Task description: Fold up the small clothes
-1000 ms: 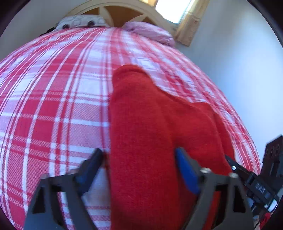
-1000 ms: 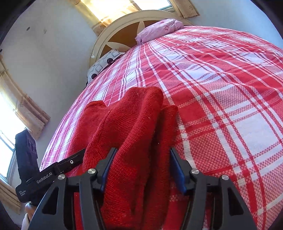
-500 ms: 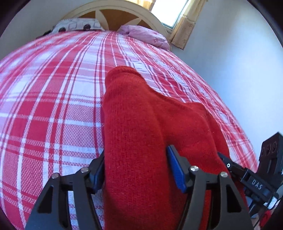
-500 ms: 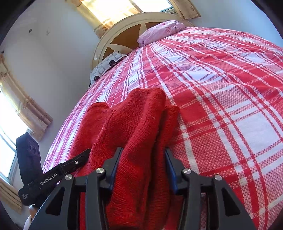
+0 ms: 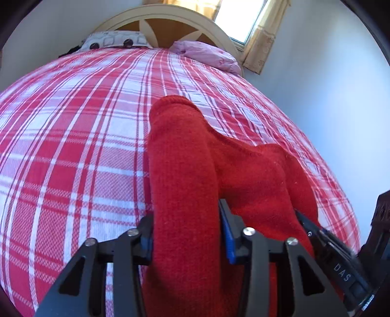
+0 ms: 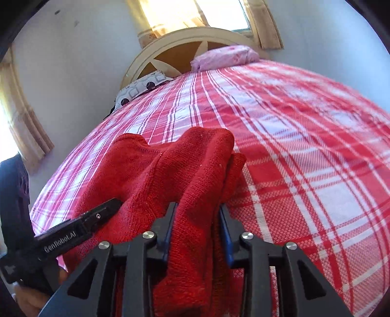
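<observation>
A red knitted garment (image 5: 195,170) lies bunched on the red-and-white plaid bed cover (image 5: 73,146). My left gripper (image 5: 186,219) is shut on its left side, the cloth squeezed between the jaws. My right gripper (image 6: 197,219) is shut on the garment's (image 6: 170,170) right side, where folded layers stack up. The right gripper's body shows at the lower right of the left wrist view (image 5: 341,265). The left gripper's body shows at the lower left of the right wrist view (image 6: 61,239). The near end of the garment is hidden under both grippers.
The bed has a curved cream headboard (image 5: 170,17) with a pink pillow (image 5: 209,56) and a patterned pillow (image 5: 114,41) in front of it. A wall (image 5: 329,97) runs close along the bed's right side. Curtained windows (image 6: 195,14) stand behind.
Both grippers have closed on the red garment, from wide jaws to a tight pinch. The cloth is bunched up narrower between each pair of jaws.
</observation>
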`<state>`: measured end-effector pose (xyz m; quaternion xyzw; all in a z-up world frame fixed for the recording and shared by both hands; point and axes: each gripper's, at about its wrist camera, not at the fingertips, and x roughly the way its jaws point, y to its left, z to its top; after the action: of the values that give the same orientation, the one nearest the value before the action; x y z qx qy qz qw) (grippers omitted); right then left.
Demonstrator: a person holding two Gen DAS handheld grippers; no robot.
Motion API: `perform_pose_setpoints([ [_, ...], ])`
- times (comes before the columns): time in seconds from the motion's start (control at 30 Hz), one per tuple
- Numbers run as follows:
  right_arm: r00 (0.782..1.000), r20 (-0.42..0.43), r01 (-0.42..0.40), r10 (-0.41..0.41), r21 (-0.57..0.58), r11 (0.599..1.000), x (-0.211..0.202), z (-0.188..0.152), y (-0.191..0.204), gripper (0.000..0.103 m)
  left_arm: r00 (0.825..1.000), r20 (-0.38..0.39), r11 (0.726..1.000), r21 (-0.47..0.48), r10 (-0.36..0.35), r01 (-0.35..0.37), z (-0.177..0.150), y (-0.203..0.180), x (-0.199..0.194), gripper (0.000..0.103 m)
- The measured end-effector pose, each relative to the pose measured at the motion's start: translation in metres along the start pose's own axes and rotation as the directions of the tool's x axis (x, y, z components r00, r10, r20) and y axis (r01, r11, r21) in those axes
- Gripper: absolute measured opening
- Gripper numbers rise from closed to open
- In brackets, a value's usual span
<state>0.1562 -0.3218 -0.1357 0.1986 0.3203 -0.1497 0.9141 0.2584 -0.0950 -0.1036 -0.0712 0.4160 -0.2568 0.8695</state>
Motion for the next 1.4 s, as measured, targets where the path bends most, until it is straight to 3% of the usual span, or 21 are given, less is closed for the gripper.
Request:
perform_pose_setpoints([
  [0.13, 1.000, -0.006, -0.030, 0.030, 0.044, 0.999, -0.005, 0.001, -0.006, 0.030, 1.000, -0.014, 1.000, 0.023, 0.019, -0.018, 0.002, -0.005, -0.009, 0.039],
  [0.3, 0.996, 0.050, -0.075, 0.069, 0.118, 0.990, -0.028, -0.004, -0.003, 0.027, 0.998, -0.020, 0.996, 0.076, 0.052, -0.051, -0.002, -0.012, -0.017, 0.039],
  [0.47, 0.995, 0.053, -0.093, 0.085, 0.166, 0.982, -0.035, -0.010, -0.004, 0.027, 0.998, -0.037, 0.996, 0.070, 0.057, -0.054, -0.002, -0.010, -0.022, 0.039],
  [0.67, 0.998, 0.060, -0.029, 0.022, 0.103, 0.994, -0.043, -0.015, 0.013, 0.027, 0.997, -0.035, 0.992, 0.101, 0.073, -0.069, -0.006, -0.012, -0.027, 0.039],
  [1.1, 0.992, 0.076, -0.106, 0.097, 0.129, 0.986, -0.061, -0.024, 0.041, 0.027, 0.994, -0.019, 0.988, 0.109, 0.110, -0.107, -0.012, 0.007, -0.053, 0.038],
  [1.4, 0.985, 0.056, -0.166, 0.161, 0.090, 0.982, -0.053, -0.024, 0.078, 0.026, 0.982, 0.051, 0.976, 0.108, 0.184, -0.188, -0.006, 0.036, -0.078, 0.038],
])
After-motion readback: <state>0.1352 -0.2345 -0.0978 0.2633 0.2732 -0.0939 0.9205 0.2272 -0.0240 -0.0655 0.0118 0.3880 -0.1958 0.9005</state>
